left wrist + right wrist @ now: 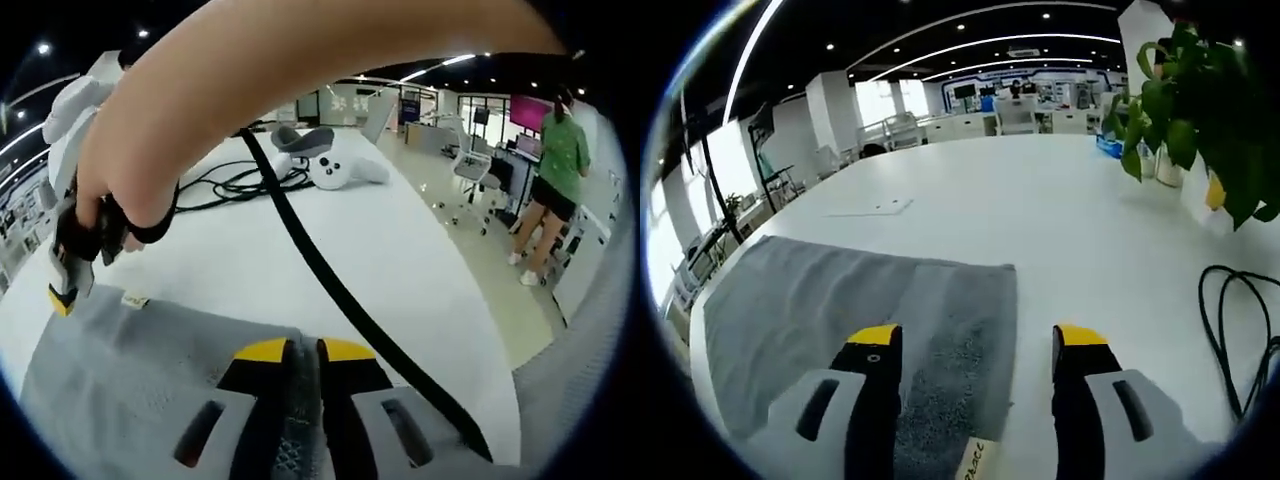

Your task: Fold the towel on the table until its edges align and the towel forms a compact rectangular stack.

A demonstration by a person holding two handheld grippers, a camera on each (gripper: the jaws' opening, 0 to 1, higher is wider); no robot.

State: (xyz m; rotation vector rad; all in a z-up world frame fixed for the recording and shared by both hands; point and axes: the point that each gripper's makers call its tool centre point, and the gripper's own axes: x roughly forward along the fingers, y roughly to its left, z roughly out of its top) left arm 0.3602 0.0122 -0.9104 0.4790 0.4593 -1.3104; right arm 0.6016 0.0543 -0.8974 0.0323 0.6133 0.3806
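A grey towel (130, 385) lies flat on the white table (400, 260). My left gripper (305, 352) is shut on the towel's near edge, with grey cloth pinched between its yellow-tipped jaws. At the left of the left gripper view a person's arm reaches across and holds my right gripper (62, 290) by the towel's far corner, beside a small label (135, 300). In the right gripper view the towel (840, 310) spreads out to the left. My right gripper (978, 340) stands open over its right edge, above the label (975, 462).
A black strap (340, 295) runs across the table. Black cables (230, 185) and a white headset (335, 170) sit at the far end. A person in green (560, 170) stands by chairs. A plant (1200, 110), a cable (1240, 330) and a flat sheet (875, 208) also rest on the table.
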